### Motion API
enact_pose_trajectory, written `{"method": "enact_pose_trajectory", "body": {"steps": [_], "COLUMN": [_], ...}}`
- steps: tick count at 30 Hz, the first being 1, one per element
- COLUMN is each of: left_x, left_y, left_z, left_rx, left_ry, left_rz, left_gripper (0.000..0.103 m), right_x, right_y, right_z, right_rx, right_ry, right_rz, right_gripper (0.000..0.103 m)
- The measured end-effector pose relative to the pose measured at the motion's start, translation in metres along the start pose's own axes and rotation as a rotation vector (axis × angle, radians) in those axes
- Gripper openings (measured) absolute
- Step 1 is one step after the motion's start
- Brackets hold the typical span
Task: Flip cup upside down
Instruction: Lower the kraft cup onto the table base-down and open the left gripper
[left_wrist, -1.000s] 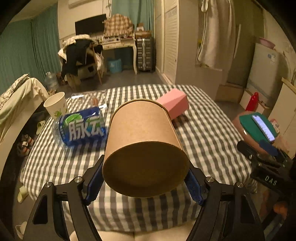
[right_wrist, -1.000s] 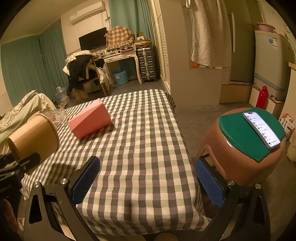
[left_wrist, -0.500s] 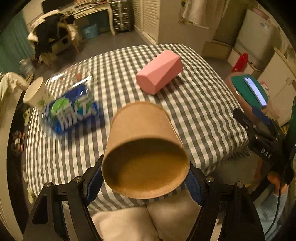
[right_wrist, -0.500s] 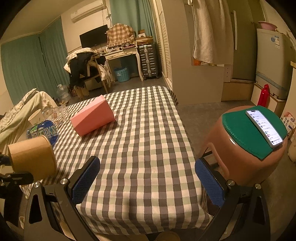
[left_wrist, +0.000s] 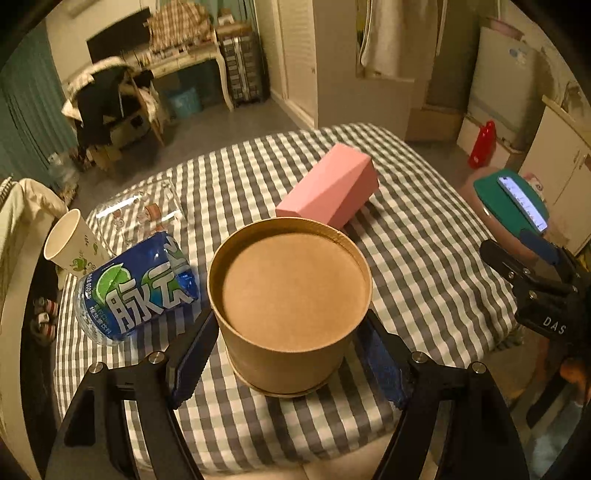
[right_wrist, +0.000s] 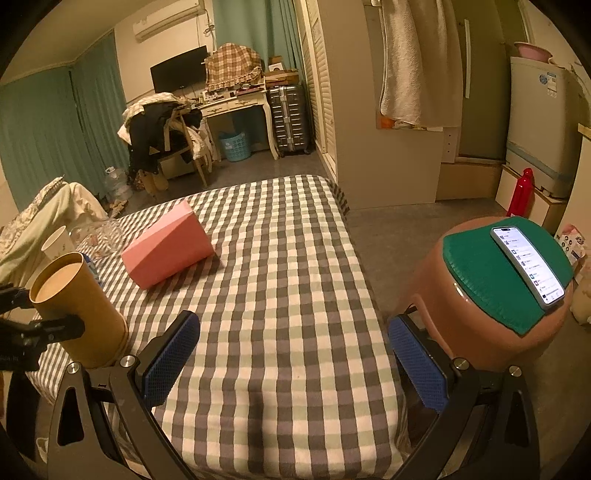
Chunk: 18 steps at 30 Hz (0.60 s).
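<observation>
1. Standing upside down on the checked table (left_wrist: 424, 266), the brown paper cup (left_wrist: 291, 306) shows its recessed base to the ceiling, its wider rolled rim flat on the cloth near the front edge.
2. The cup's long axis runs vertical, or very nearly; from the right wrist view the cup (right_wrist: 79, 310) appears to lean a little, which may be the lens.
3. The left tongs (left_wrist: 291, 354) flank the cup low on its wall, one blue pad (left_wrist: 192, 358) at each side. The pads sit at the wall or just off it; whether they pinch the cup or have let go cannot be told.
4. The right tongs (right_wrist: 291, 365) hang spread wide over the table's near right corner, nothing between the pads (right_wrist: 170, 363), well apart from the cup.
5. Just left of the cup lies a blue-labelled bottle (left_wrist: 136, 291) on its side, and beyond that a white paper cup (left_wrist: 72, 240) stands mouth up at the table's left edge.
6. A clear lid-like piece (left_wrist: 140, 206) lies behind the bottle.
7. A pink box (left_wrist: 328, 188) lies on its side behind the cup, near but apart from it.
8. Off the table to the right, a phone (right_wrist: 528, 266) with its screen lit rests on a green mat (right_wrist: 484, 280) atop a brown stool (right_wrist: 436, 317).
</observation>
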<state>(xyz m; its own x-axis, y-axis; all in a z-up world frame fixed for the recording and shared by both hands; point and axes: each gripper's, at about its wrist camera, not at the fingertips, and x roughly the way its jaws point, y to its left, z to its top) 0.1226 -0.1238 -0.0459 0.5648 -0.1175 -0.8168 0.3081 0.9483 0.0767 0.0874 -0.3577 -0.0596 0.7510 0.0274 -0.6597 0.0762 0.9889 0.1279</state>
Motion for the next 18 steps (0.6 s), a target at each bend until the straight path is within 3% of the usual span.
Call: {"method": "enact_pose_trajectory", "body": {"steps": [12, 18], "left_x": [-0.012, -0.025], "left_y": [-0.004, -0.002], "left_z": [-0.029, -0.027], "left_rx": [-0.054, -0.09], "left_ry": [-0.143, -0.2], "left_rz": [0.08, 0.05], "left_gripper": [0.08, 0.082], "right_x": [-0.018, -0.04], "right_y": [0.03, 0.045], "right_z": [0.007, 0.01], "right_rx": [-0.054, -0.093], "right_ry": [-0.04, -0.075], "right_rz": [-0.009, -0.007], "right_gripper": [0.103, 0.103]}}
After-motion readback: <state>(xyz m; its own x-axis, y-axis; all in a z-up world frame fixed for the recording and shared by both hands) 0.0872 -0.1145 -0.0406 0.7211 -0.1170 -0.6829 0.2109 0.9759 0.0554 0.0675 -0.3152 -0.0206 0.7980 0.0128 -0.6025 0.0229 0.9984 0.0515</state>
